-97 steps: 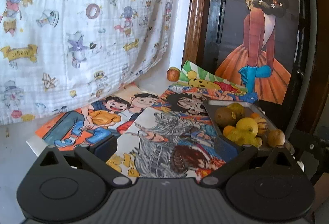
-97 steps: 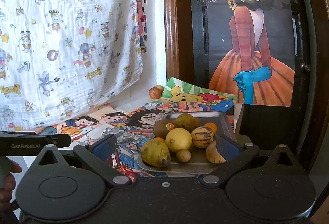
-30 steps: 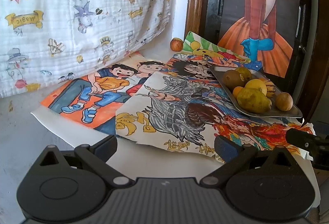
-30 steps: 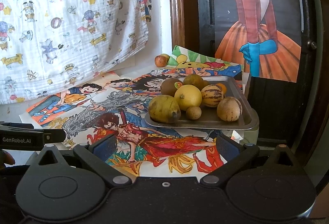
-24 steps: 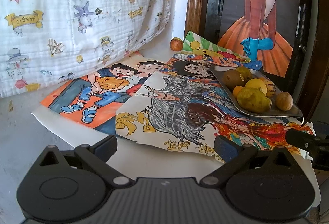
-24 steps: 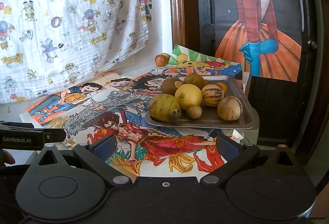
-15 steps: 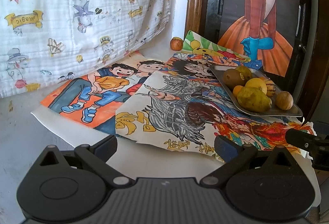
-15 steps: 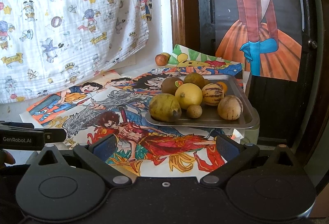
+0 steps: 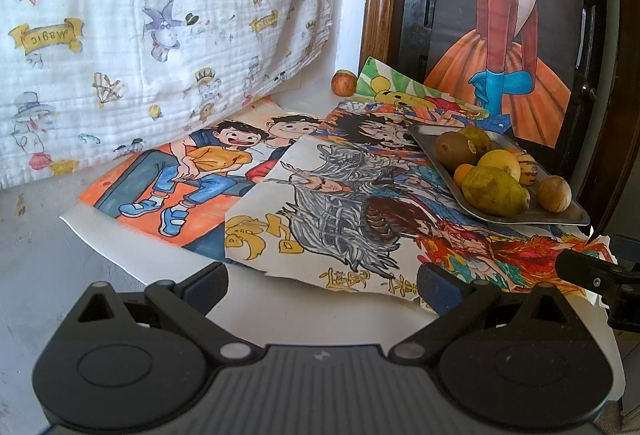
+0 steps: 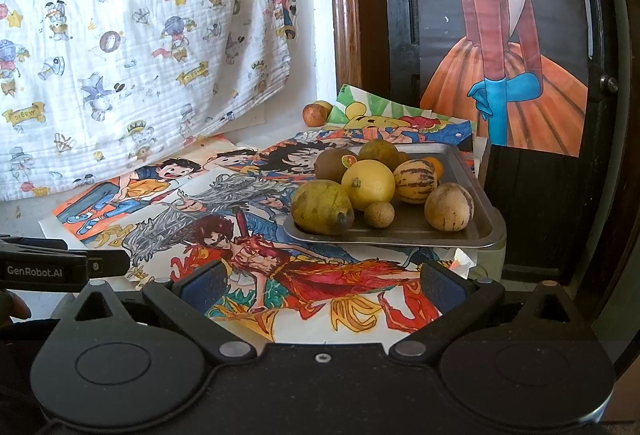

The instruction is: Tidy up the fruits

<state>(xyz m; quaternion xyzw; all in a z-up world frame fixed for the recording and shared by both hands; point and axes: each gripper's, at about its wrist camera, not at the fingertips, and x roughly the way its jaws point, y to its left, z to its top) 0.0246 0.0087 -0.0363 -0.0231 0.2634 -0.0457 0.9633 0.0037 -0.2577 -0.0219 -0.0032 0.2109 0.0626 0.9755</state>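
With both the left gripper (image 9: 322, 279) and right gripper (image 10: 320, 281) spread empty, we should approach the far round reddish apple (image 10: 314, 114), bringing it gently to the rectangular steel tray (image 10: 486, 213).

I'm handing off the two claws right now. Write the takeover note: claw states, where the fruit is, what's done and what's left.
Left claw: open, empty, low over the front edge of the drawings.
Right claw: open, empty, facing the rectangular metal tray.
On the tray: a large green-yellow mango, a round yellow lemon, a striped pale melon-like fruit, a tan round fruit, a small brown round fruit, a brown kiwi and more behind.
One small red-yellow apple sits apart at the back by the wall.
Done: most fruit gathered. Left: probably the apple.
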